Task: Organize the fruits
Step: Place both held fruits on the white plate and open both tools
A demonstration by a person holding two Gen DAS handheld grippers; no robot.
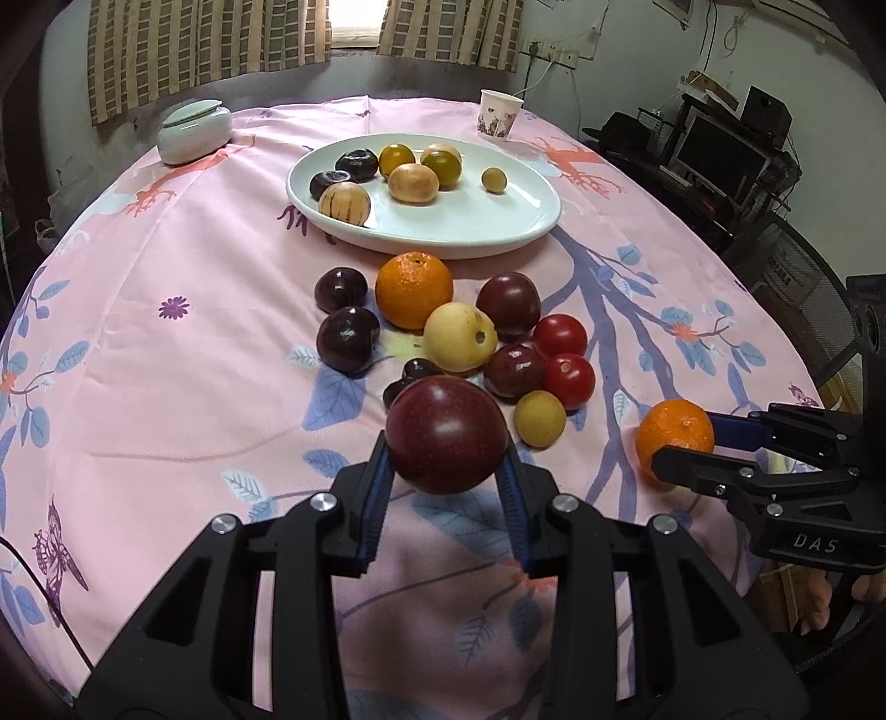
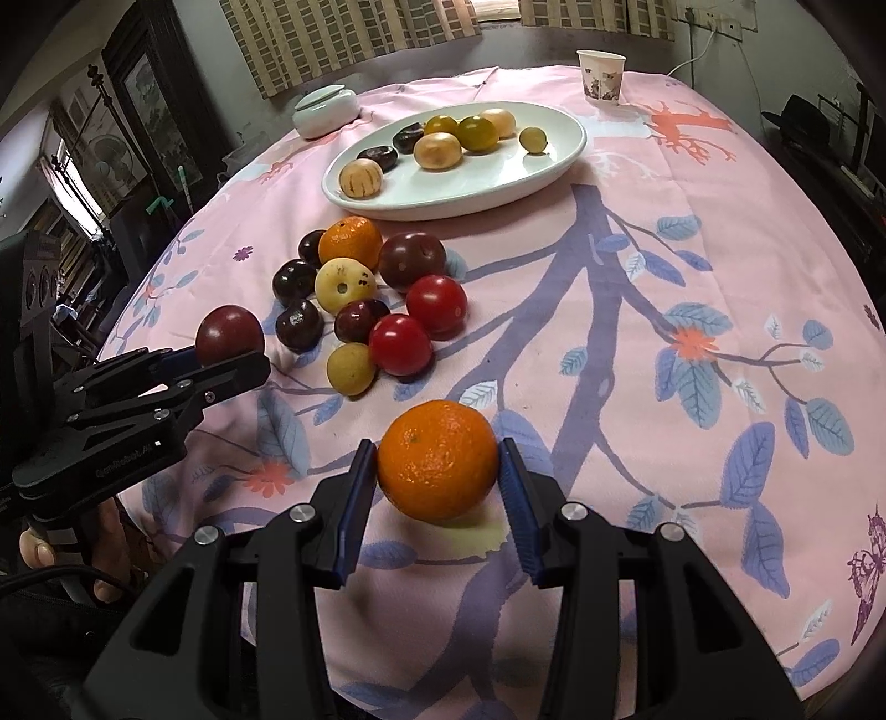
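My left gripper point(image 1: 447, 471) clamps a dark red plum point(image 1: 446, 435), lifted; my right gripper point(image 2: 440, 487) pinches a mandarin point(image 2: 437, 459) on the tablecloth point(image 2: 637, 360).

The tablecloth point(image 1: 166, 343) is pink, printed with blue-violet branches, blue leaves, coral blossoms and purple butterflies. On it sits a white oval plate point(image 1: 498, 221) carrying tan, dark purple and yellow-green fruits. The loose pile mixes colours — a bright orange point(image 1: 413, 289), a pale yellow apple point(image 1: 459, 336), two red tomatoes point(image 1: 565, 354), glossy dark plums point(image 1: 346, 338). Black grippers with blue pads hold a maroon plum point(image 1: 446, 435) and an orange tangerine point(image 2: 437, 459). The curtains point(image 1: 210, 39) are beige-and-brown checked — the lidded jar point(image 1: 194, 133) pale green-white.
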